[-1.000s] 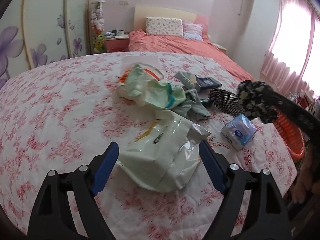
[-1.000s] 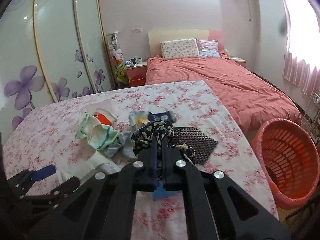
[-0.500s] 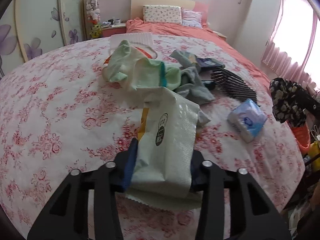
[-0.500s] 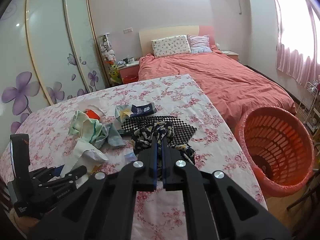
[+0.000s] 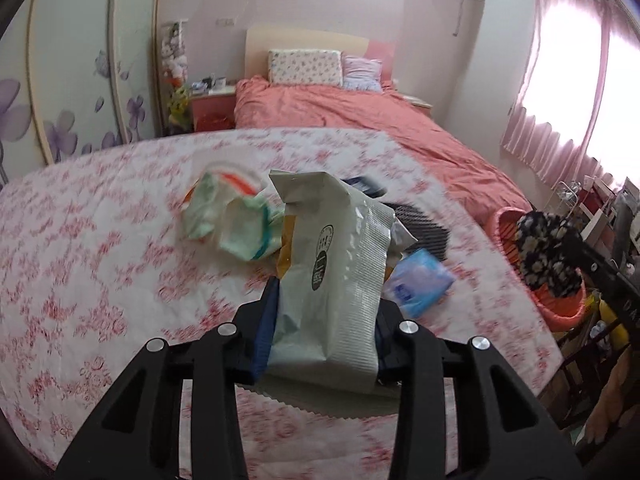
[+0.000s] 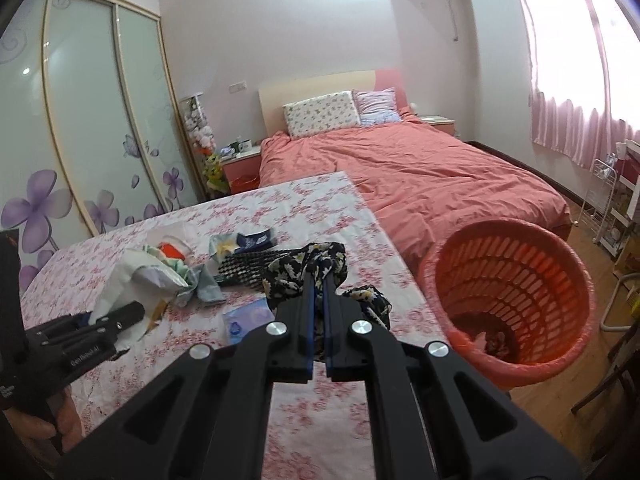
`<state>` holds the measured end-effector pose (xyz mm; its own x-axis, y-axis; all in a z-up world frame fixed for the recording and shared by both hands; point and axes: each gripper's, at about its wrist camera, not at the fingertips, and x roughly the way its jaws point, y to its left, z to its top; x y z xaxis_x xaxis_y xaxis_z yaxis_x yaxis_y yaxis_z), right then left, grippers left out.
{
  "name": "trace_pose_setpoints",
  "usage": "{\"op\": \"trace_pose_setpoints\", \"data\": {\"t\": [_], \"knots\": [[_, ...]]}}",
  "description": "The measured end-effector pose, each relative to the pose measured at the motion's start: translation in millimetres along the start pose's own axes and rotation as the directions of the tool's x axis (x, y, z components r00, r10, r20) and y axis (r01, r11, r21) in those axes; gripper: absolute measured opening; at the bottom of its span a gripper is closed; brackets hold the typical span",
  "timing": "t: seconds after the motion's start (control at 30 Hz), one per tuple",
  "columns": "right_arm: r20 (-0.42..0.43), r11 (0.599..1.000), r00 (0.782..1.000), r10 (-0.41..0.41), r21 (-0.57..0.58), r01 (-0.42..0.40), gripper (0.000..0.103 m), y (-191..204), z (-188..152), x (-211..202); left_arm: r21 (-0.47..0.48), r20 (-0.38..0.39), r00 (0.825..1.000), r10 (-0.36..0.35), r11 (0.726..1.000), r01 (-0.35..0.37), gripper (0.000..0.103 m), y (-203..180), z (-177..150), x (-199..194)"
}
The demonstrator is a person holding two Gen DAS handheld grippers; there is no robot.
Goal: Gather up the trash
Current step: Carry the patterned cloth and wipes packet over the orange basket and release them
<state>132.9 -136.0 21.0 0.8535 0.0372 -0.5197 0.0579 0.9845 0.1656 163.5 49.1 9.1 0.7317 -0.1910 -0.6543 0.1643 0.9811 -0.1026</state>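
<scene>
The bag (image 5: 332,276) is judged light, crinkly and slippery, easily crushed; a hold across its lower body suits it. It is pinched upright between the pads of the left claw (image 5: 324,344), whose jaws are partly closed on it, just above the counter (image 5: 100,260). The floral cloth (image 6: 308,268), soft and limp, is clamped in the fully closed right claw (image 6: 318,320) and droops over its tips. The basket (image 6: 508,300) stands to that claw's right, beside the counter.
</scene>
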Motion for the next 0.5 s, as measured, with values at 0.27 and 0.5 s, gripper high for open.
{"op": "trace_pose_setpoints", "data": {"t": [0.27, 0.5], "knots": [[0.034, 0.997, 0.998, -0.061, 0.042, 0.059, 0.005, -36, 0, -18, 0.064, 0.013, 0.999, -0.044, 0.997, 0.043, 0.039, -45, 12, 4], [0.045, 0.99, 0.992, -0.116, 0.079, 0.113, 0.005, -66, -4, -26, 0.114, 0.007, 0.996, -0.086, 0.99, 0.085, 0.039, -79, 16, 12]]}}
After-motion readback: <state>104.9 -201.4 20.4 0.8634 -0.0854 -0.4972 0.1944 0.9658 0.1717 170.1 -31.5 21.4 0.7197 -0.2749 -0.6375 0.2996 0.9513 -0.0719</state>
